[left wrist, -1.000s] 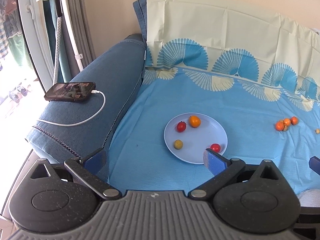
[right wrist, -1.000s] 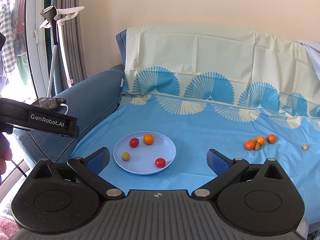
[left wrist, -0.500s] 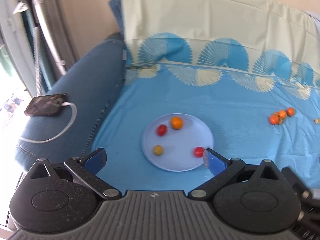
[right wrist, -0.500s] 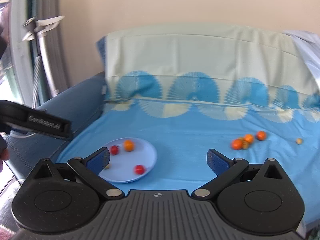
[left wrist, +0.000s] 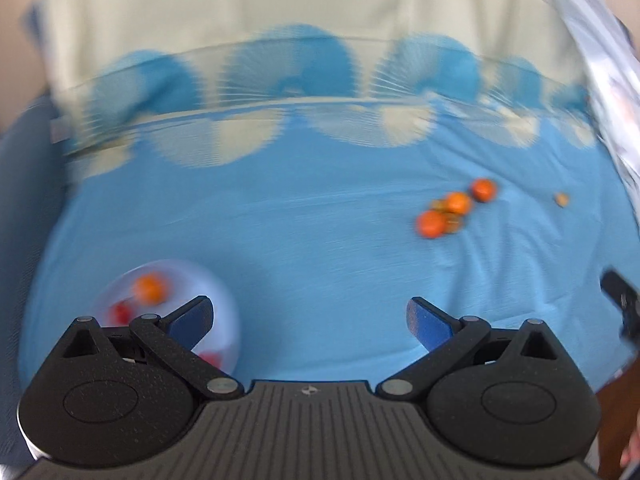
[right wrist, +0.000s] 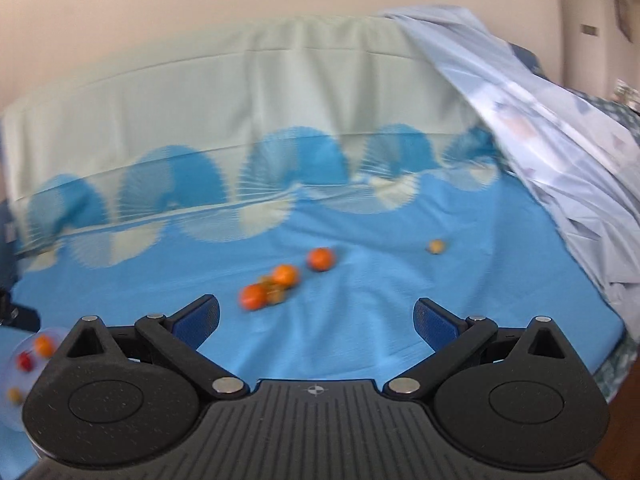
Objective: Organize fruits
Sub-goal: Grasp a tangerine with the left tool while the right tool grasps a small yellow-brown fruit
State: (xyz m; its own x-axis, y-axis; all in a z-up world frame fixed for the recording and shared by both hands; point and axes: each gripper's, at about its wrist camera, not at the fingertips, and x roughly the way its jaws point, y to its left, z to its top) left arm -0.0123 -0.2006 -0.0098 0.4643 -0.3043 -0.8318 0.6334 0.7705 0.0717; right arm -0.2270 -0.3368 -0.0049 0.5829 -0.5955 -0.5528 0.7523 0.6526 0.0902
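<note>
Orange fruits lay clustered on the blue sheet, well apart from the plate; a lone small one sat beyond them. Both the left gripper and right gripper gaped wide, holding nothing; the fruits looked light, round, easily bruised and prone to rolling, so a gentle pinch across the middle seemed wisest.

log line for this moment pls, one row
phase: approach loose fruit | left tool: open, empty | right tool: open, empty | orange fruits: on blue sheet | plate: partly filled
</note>
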